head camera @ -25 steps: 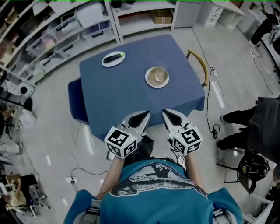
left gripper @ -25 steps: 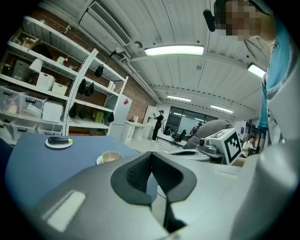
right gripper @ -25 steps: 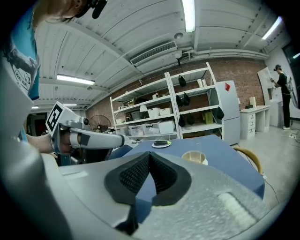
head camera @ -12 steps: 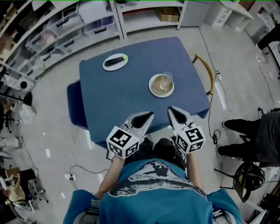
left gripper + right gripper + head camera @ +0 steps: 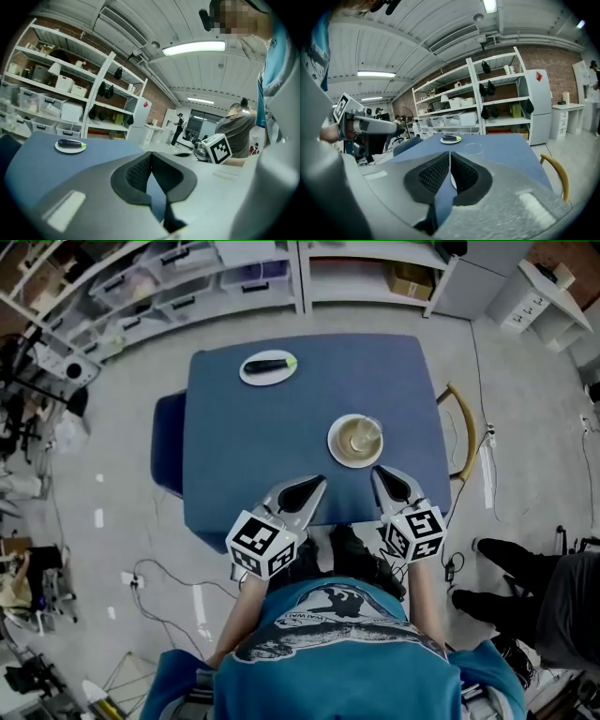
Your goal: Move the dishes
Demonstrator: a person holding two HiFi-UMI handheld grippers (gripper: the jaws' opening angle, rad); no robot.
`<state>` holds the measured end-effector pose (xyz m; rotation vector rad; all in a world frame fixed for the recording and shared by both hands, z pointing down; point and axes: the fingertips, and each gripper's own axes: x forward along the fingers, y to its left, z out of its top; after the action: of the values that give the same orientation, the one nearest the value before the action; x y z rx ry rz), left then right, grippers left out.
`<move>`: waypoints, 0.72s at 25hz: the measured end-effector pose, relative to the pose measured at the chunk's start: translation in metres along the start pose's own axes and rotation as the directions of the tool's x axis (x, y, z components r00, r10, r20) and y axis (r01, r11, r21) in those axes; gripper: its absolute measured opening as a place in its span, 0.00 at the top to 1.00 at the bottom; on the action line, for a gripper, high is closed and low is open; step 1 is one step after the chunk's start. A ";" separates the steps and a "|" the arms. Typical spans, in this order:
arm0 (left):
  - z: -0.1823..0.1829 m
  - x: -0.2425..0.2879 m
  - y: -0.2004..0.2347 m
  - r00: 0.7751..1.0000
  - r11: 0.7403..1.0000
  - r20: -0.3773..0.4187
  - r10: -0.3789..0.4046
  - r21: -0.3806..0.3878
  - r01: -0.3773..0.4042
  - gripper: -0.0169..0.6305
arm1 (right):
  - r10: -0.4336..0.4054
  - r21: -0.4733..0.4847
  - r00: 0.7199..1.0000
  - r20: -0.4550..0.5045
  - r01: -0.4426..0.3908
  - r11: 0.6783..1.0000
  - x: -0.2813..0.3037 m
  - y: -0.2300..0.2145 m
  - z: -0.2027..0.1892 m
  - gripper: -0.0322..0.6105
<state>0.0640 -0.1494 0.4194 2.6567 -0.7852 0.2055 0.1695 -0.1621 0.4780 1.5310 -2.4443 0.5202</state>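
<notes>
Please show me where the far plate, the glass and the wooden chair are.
far plate (image 5: pixel 267 378): head view, bare near rim.
glass (image 5: pixel 361 435): head view, its middle.
wooden chair (image 5: pixel 466 432): head view, curved back rail.

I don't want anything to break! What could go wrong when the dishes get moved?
The glass stands on the near plate; a tilted lift could tip it off.
The dark thing on the far plate could roll away.
That plate sits close to the far edge of the table, so a nudge might push it over.
</notes>
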 end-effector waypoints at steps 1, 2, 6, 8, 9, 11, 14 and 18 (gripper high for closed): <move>0.002 0.003 0.001 1.000 1.000 0.012 0.026 -0.010 -0.026 0.95 | 0.021 -0.021 1.000 -0.021 -0.021 1.000 0.004 -0.006 -0.002 0.92; 0.003 0.007 0.002 0.998 0.999 0.020 0.051 -0.016 -0.051 0.95 | 0.039 -0.041 0.998 -0.040 -0.041 0.998 0.008 -0.011 -0.003 0.92; 0.004 0.018 0.002 0.989 0.989 0.035 0.146 -0.033 -0.144 0.95 | 0.093 -0.088 0.990 -0.110 -0.103 0.991 0.022 -0.035 -0.016 0.86; 0.004 0.022 0.000 0.982 0.982 0.042 0.185 -0.046 -0.183 0.95 | 0.118 -0.107 0.981 -0.153 -0.135 0.985 0.031 -0.045 -0.023 0.79; 0.004 0.023 0.000 0.978 0.978 0.044 0.203 -0.051 -0.201 0.95 | 0.129 -0.117 0.976 -0.174 -0.151 0.982 0.037 -0.050 -0.027 0.75; 0.003 0.025 0.000 0.970 0.970 0.045 0.238 -0.058 -0.236 0.95 | 0.147 -0.139 0.967 -0.210 -0.178 0.974 0.049 -0.058 -0.033 0.66; 0.002 0.024 -0.001 0.958 0.958 0.047 0.283 -0.067 -0.279 0.95 | 0.162 -0.169 0.956 -0.246 -0.207 0.964 0.068 -0.068 -0.040 0.55; 0.000 0.019 0.001 0.940 0.939 0.042 0.339 -0.079 -0.335 0.95 | 0.183 -0.203 0.938 -0.295 -0.249 0.947 0.095 -0.074 -0.047 0.47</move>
<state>0.0793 -0.1600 0.4246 2.4537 -1.2424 0.1883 0.1943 -0.2509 0.5690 1.0275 -2.3697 0.4242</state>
